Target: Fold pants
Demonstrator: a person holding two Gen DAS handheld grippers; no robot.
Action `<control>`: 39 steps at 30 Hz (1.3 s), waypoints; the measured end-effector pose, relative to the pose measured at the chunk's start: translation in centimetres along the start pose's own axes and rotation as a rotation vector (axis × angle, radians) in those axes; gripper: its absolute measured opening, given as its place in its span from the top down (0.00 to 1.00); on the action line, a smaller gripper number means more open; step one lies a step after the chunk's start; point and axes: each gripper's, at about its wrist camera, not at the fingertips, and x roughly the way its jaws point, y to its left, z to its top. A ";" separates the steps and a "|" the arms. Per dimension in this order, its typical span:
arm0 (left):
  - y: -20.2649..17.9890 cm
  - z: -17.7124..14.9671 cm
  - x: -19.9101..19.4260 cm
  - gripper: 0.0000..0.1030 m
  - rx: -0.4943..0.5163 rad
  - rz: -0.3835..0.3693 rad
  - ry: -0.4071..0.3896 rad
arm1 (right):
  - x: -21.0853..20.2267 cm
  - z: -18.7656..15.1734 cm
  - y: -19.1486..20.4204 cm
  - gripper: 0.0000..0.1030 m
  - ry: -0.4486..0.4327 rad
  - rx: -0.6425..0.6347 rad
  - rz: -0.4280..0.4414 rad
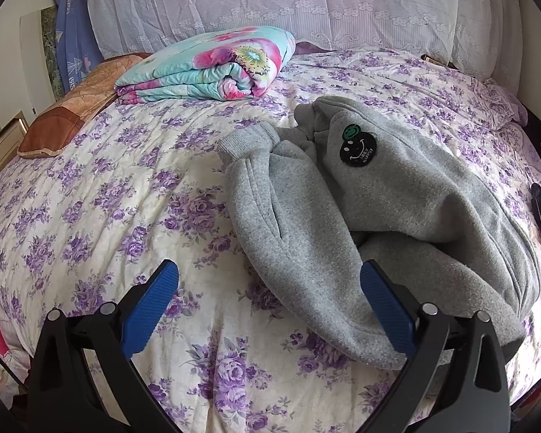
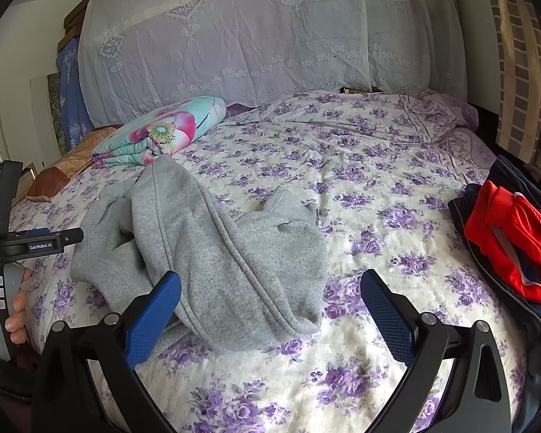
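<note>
Careful, risks:
Pants: crumpled grey fleece sweatpants (image 1: 342, 216) lie heaped on the purple-flowered bedsheet (image 1: 108, 198); you may pinch several layers.
Left gripper (image 1: 268, 310): spread, empty.
Right gripper (image 2: 270, 312): spread, empty.

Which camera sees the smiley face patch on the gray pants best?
The left wrist view: the black smiley patch faces that camera, lying on top of the gray pants. The right wrist view shows the pants from another side, and no patch is visible there.
</note>
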 end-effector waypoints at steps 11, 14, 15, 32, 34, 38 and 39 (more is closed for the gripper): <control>2.0 0.2 1.3 0.05 -0.136 -0.206 0.075 | 0.2 -0.3 -0.6 0.03 0.021 0.022 -0.001; 2.5 1.3 4.5 0.05 -0.187 -0.190 0.111 | 0.7 0.0 -0.2 0.03 0.035 0.009 0.012; 3.0 1.8 5.9 0.05 -0.227 -0.212 0.137 | 1.0 0.3 0.1 0.03 0.041 -0.003 0.016; 2.4 1.3 10.7 0.25 -0.326 -0.431 0.257 | 17.7 12.7 13.4 0.03 0.267 -0.389 0.179; 3.4 1.8 11.7 0.23 -0.368 -0.445 0.236 | 21.1 12.5 14.5 0.04 0.349 -0.407 0.144; 3.3 3.0 11.6 0.79 -0.312 -0.462 0.210 | 23.0 11.8 14.6 0.91 0.449 -0.394 0.148; 3.2 3.3 10.5 0.83 -0.288 -0.459 0.171 | 22.0 12.2 14.8 0.91 0.391 -0.419 0.127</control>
